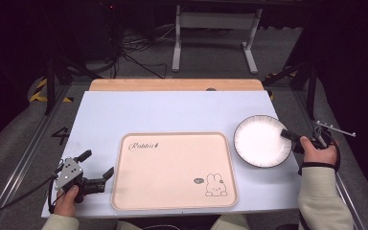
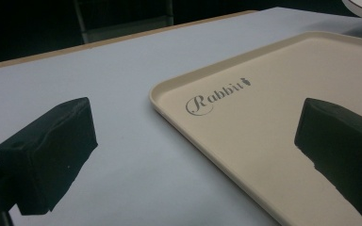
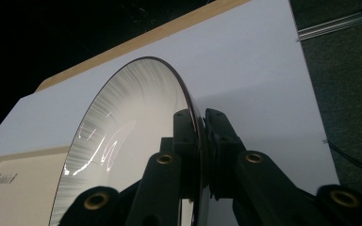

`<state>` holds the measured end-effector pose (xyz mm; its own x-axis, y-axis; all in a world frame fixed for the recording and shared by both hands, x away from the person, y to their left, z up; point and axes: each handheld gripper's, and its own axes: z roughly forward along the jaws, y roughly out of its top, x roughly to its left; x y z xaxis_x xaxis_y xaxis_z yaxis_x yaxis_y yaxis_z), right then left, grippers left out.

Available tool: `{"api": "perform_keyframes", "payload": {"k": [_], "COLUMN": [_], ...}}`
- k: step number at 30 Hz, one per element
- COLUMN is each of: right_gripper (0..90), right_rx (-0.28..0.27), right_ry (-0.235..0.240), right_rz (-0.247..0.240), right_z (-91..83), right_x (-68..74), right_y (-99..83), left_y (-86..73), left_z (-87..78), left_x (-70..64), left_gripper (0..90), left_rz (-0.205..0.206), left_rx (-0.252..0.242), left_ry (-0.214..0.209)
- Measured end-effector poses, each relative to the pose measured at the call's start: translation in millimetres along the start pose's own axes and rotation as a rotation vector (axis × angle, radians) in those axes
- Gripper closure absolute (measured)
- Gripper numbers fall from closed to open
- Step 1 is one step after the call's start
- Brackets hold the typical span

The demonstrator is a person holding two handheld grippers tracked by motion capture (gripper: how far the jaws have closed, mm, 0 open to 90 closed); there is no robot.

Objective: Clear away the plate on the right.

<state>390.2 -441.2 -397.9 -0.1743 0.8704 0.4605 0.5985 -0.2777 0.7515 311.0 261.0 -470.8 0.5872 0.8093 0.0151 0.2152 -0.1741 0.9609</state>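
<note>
1. The right claw point(image 1: 287, 133) is clamped on the rim of the white plate point(image 1: 261, 140) — in the right gripper view its two black jaws pinch the plate's dark-edged rim point(image 3: 199, 141) between them, one on each face.

2. The plate sits near the right edge of the worktop point(image 1: 172, 110), just beside the right side of the beige tray point(image 1: 172, 170) but apart from it. Whether it rests flat or is already tipped up off the surface I cannot tell for certain; the right gripper view suggests a tilt.

3. The left claw point(image 1: 97, 168) hovers near the front left corner of the worktop, jaws spread wide and holding nothing. In the left gripper view its jaws straddle the tray's left rim point(image 2: 179, 117) without touching it.

4. Judged from this: the grasp on the plate is done — the carrying is not. The tray, bare but for its printed rabbit point(image 1: 214, 185), looks the likely destination, so what is left is lifting the plate, moving it over the tray, setting it down and letting go.

5. The left claw has no part yet; it may be placed to steady the tray.
</note>
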Motion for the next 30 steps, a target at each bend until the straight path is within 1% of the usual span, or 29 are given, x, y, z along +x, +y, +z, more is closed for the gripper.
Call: {"api": "perform_keyframes", "payload": {"k": [3, 7, 11, 15, 18, 20, 22, 27, 30], "right_gripper": [84.5, 84.4, 84.3, 84.4, 84.3, 84.3, 84.3, 84.3, 84.2], "right_rx": [-0.001, 0.005, 0.017, 0.021, 0.035, 0.044, 0.055, 0.103, 0.109], "right_ry": [0.010, 0.028, 0.062, 0.108, 0.149, 0.168, 0.187, 0.245, 0.263], "right_rz": [0.001, -0.010, -0.020, -0.030, -0.041, -0.048, -0.056, -0.087, -0.098], "right_z": [-1.5, -1.2, 2.3, 7.2, 13.0, 16.2, 19.8, 30.2, 35.1], "right_x": [4.7, 11.8, 24.4, 40.4, 55.5, 64.6, 74.0, 100.2, 111.3], "right_y": [1.6, 2.3, 3.0, 4.6, 5.3, 4.6, 3.3, 0.5, 0.1], "left_y": [0.1, 0.2, 0.0, 0.0, 0.1, 0.0, 0.0, 0.1, 0.1], "left_z": [-0.1, 0.0, 0.3, 0.3, 0.2, 0.5, 0.6, 0.6, 0.3], "left_x": [0.5, 0.6, 0.1, 0.2, 0.6, 0.0, 0.0, 0.1, 0.0], "left_gripper": [0.2, 0.2, 0.2, 0.2, 0.2, 0.2, 0.2, 0.2, 0.2], "left_rz": [0.005, 0.001, -0.008, -0.007, -0.002, -0.005, -0.005, -0.006, -0.004], "left_rx": [0.002, 0.005, 0.001, 0.000, 0.000, 0.002, 0.001, 0.003, 0.004], "left_ry": [-0.001, -0.002, 0.000, -0.002, -0.002, -0.001, -0.001, -0.002, -0.003]}}
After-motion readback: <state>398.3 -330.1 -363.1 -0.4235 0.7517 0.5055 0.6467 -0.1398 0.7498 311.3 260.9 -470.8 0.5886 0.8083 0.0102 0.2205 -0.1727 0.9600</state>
